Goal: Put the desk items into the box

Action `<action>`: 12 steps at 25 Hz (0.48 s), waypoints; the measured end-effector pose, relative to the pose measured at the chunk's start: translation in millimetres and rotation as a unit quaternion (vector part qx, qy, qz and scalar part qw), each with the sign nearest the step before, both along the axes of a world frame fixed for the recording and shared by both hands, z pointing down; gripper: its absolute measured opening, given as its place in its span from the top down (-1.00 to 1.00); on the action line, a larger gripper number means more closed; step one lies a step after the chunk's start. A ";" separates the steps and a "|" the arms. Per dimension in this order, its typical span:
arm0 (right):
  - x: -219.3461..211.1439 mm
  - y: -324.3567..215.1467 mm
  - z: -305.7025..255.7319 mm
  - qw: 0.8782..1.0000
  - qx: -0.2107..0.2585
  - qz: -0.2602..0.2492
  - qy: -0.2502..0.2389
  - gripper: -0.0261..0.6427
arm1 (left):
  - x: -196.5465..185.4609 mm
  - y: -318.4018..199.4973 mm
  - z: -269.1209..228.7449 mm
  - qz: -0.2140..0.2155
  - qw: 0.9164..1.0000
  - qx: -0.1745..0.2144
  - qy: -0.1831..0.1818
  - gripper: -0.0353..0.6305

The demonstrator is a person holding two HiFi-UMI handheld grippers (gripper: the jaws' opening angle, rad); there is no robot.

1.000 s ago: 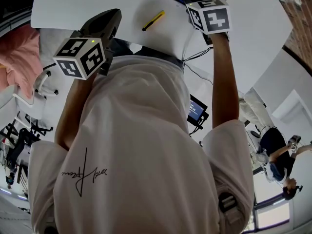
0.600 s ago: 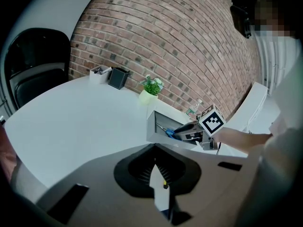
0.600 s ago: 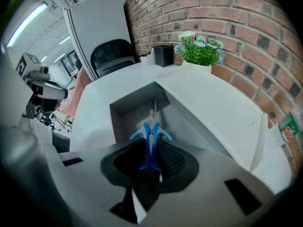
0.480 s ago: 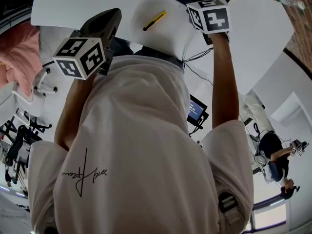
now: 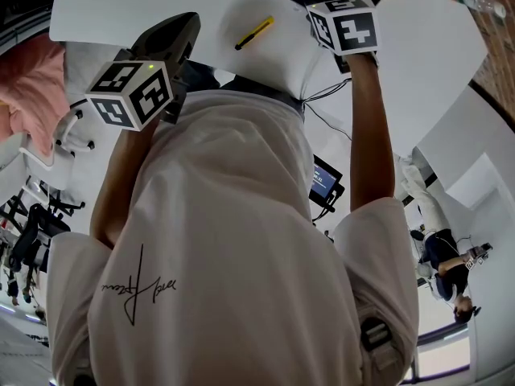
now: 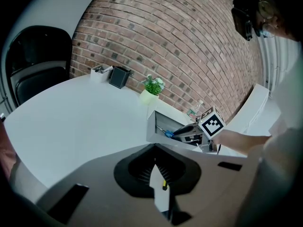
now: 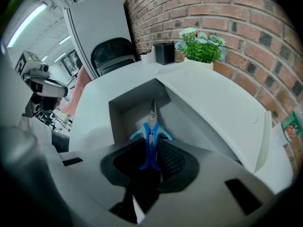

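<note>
Right tool: clamped on small blue-handled snips, held tips-down over the mouth of the open grey box, not yet let go. No shift in either hand from a second ago, so the drop is likely next. Pitched steeply down. Left tool: parted a sliver, gripping nothing, tilted gently down above the white tabletop, aimed toward a slim yellow pen lying outside the box.
</note>
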State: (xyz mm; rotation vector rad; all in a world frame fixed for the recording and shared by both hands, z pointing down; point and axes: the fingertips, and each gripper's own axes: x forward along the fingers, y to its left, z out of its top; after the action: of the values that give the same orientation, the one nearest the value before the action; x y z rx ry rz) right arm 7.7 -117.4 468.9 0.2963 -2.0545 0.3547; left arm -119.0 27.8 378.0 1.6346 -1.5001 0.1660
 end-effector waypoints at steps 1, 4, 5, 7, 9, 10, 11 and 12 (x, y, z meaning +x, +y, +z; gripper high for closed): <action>0.2 0.2 0.5 1.000 0.000 -0.001 0.000 0.62 | 0.4 0.1 -0.2 0.001 1.000 0.000 -0.001 0.88; 1.9 0.5 1.1 1.000 -0.003 0.001 -0.002 0.62 | 0.9 2.1 0.5 0.002 1.000 -0.002 -0.004 0.88; 2.1 0.7 1.3 1.000 -0.005 0.002 -0.003 0.62 | 0.6 2.9 0.9 0.002 1.000 -0.003 -0.004 0.88; 1.9 0.8 1.7 1.000 -0.007 0.004 -0.004 0.61 | 0.0 3.7 1.2 0.000 1.000 -0.003 -0.003 0.88; 2.0 0.1 1.8 1.000 -0.006 0.004 -0.003 0.61 | 0.3 3.1 0.9 0.001 1.000 -0.002 -0.003 0.88; 2.0 -0.5 1.7 1.000 -0.005 0.003 -0.003 0.61 | 0.8 2.5 0.7 0.002 1.000 -0.002 -0.004 0.88; 2.0 -0.9 1.5 1.000 -0.004 0.002 -0.003 0.61 | 1.3 2.0 0.5 0.003 1.000 -0.002 -0.004 0.88; 1.9 -1.1 1.2 1.000 -0.003 0.002 -0.003 0.61 | 1.6 1.7 0.3 0.004 1.000 -0.002 -0.004 0.88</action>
State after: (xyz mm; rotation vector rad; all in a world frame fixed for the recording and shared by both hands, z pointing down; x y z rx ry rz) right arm 9.6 -118.5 470.1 0.2951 -2.0586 0.3647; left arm -117.4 29.5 378.3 1.6384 -1.4996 0.1794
